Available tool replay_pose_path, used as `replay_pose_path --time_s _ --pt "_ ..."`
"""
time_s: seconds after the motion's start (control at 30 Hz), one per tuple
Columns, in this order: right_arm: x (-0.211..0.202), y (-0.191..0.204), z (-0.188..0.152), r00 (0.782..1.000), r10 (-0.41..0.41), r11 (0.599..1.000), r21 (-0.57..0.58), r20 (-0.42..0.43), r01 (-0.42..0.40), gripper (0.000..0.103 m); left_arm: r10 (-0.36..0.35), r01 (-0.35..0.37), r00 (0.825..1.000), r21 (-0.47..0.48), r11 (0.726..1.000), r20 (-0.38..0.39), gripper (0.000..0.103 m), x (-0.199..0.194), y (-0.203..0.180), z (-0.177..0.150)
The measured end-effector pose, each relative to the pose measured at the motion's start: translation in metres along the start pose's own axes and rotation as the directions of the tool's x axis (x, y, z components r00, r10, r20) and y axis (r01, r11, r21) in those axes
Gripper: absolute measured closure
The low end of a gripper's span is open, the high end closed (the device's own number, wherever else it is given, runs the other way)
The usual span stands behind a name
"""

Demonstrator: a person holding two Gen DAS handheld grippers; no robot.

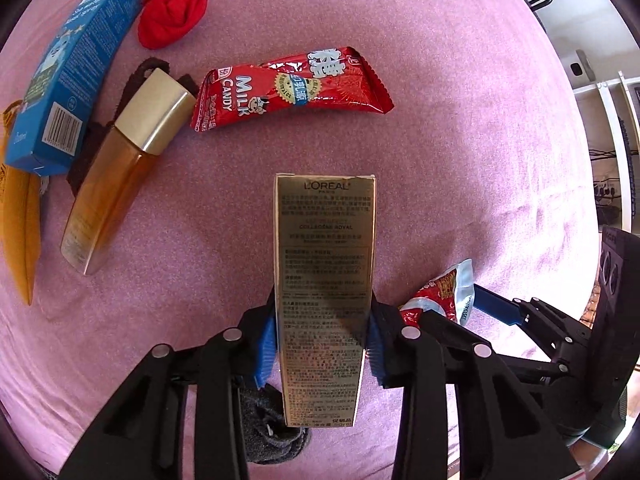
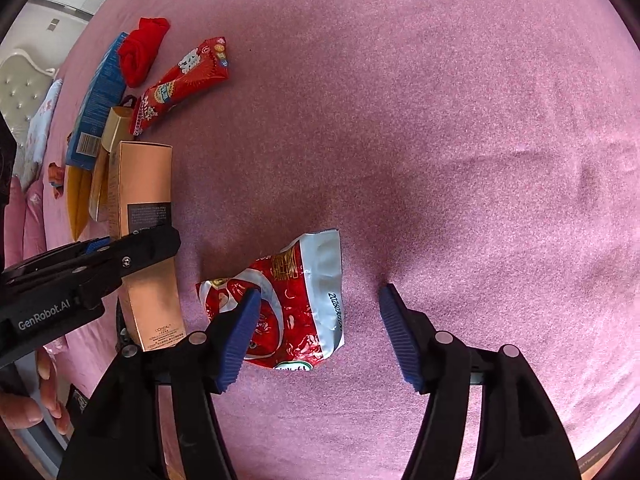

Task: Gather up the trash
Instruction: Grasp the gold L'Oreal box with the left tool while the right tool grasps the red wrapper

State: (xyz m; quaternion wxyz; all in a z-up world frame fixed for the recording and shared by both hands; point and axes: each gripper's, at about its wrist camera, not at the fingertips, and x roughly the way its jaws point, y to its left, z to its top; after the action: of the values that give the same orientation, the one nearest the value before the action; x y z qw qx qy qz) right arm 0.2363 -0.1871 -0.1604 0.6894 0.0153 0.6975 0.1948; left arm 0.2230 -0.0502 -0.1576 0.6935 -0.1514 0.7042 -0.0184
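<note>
My left gripper (image 1: 322,340) is shut on a gold L'Oreal box (image 1: 325,264), its blue pads against both long sides; the box also shows in the right wrist view (image 2: 150,216). My right gripper (image 2: 316,320) is open over a crumpled red and white snack wrapper (image 2: 298,300), which lies between its fingers on the pink bedcover (image 2: 440,140). In the left wrist view the wrapper (image 1: 444,292) lies right of the box. A red milk candy bag (image 1: 288,92) lies farther ahead.
At the left lie a blue carton (image 1: 76,64), an amber bottle with a gold cap (image 1: 124,168), a red cloth (image 1: 176,4), a dark brown cloth (image 1: 100,132) and a yellow item (image 1: 18,232). A grey sock (image 1: 272,428) lies under my left gripper.
</note>
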Motion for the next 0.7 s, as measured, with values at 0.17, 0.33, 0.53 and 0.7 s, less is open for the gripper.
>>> replay_pose_path --time_s 0.17,0.33,0.53,0.7 --pt "0.007 0.021 -0.007 1.000 0.025 0.999 -0.028 -0.009 -0.025 0.077 -0.028 0.028 0.999 -0.013 1.000 0.027 0.066 -0.024 0.006 -0.011" --pt "-0.003 0.038 -0.020 1.000 0.007 0.998 -0.059 0.015 -0.006 0.086 -0.066 0.068 0.997 -0.035 0.997 0.051 0.066 -0.051 0.017 -0.028" --pt "-0.027 0.057 -0.044 0.998 -0.019 0.994 -0.105 0.063 0.026 0.088 -0.096 0.098 0.993 -0.030 0.995 0.069 0.066 -0.084 0.028 -0.063" --pt "-0.049 0.064 -0.065 0.993 -0.033 0.994 -0.102 0.113 0.045 0.088 -0.122 0.123 0.990 -0.010 0.992 0.069 0.066 -0.096 0.032 -0.079"
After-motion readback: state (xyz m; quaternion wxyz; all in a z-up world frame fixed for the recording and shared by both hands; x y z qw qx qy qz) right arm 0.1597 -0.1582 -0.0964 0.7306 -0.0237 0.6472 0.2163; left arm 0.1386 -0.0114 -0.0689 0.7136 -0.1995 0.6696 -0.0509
